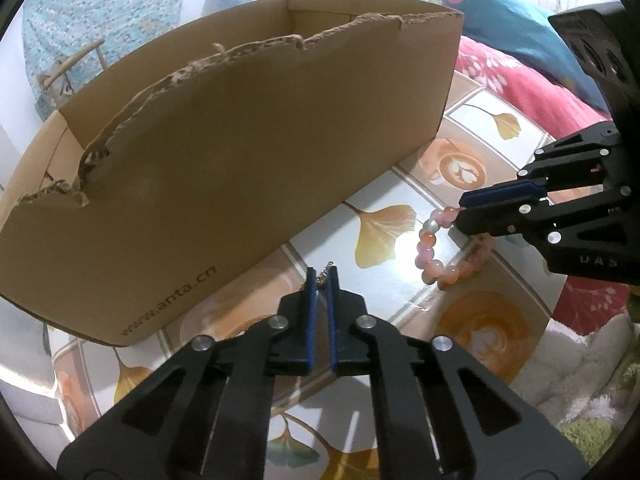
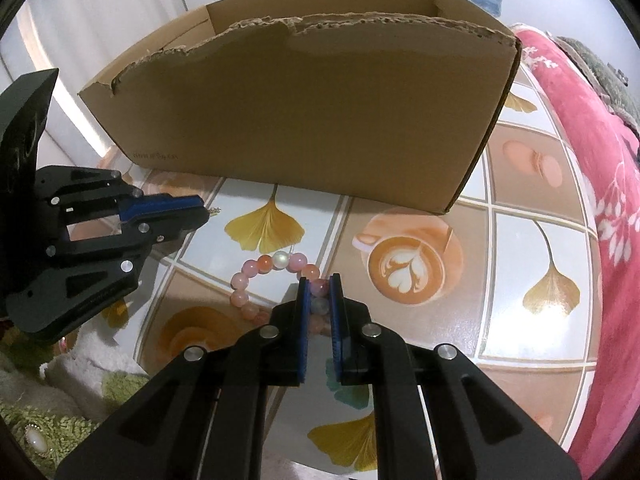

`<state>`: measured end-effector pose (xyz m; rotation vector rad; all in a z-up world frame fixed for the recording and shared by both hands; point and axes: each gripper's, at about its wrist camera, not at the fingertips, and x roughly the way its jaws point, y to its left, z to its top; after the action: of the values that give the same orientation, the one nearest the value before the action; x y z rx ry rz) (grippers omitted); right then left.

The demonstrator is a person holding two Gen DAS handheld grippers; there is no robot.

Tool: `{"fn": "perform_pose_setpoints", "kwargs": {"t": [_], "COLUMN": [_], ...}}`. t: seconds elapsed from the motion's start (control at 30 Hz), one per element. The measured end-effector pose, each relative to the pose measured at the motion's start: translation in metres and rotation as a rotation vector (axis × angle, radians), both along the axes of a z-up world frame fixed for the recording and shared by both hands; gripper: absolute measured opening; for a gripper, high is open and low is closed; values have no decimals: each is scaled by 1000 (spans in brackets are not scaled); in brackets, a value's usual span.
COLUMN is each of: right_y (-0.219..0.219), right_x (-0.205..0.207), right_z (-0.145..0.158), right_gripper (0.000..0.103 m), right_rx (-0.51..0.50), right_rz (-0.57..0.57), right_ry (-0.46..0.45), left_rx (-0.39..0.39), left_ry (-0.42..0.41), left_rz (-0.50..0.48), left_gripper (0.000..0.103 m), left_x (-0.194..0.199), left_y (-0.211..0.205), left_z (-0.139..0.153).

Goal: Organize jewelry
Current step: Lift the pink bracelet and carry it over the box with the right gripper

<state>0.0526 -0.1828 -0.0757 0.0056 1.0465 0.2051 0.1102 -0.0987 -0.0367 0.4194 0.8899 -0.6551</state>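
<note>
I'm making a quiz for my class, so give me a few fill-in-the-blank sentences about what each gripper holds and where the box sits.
1. The right gripper is shut on the pink ____ bracelet.
2. The left gripper pinches a thin gold ____.
3. The torn cardboard box stands on the ____ table.

Missing words: bead; chain; tiled

Both grippers (left (image 1: 321,278), right (image 2: 319,284)) clamped, angled downward

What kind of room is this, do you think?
Probably a bedroom or living space in a home: a red floral blanket lies beside a small table with a printed coffee-and-leaf cover, and a shaggy green rug shows below it.
</note>
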Motion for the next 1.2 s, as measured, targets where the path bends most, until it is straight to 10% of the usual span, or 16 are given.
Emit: {"fn": "perform_pose_setpoints", "kwargs": {"t": [0.7,1.2], "right_y": [-16,-21], "right_x": [-16,-8], "right_z": [46,171], "right_gripper": [10,10], "right_rx": [22,49], "right_rz": [1,113], "right_ry": [-103,-381], "left_rx": [-107,-339], "left_ry": [-93,-232], "left_rz": [19,-81], "left_gripper": [1,1], "left_x": [-20,1], "left_y": [21,19], "left_z": [58,167]}}
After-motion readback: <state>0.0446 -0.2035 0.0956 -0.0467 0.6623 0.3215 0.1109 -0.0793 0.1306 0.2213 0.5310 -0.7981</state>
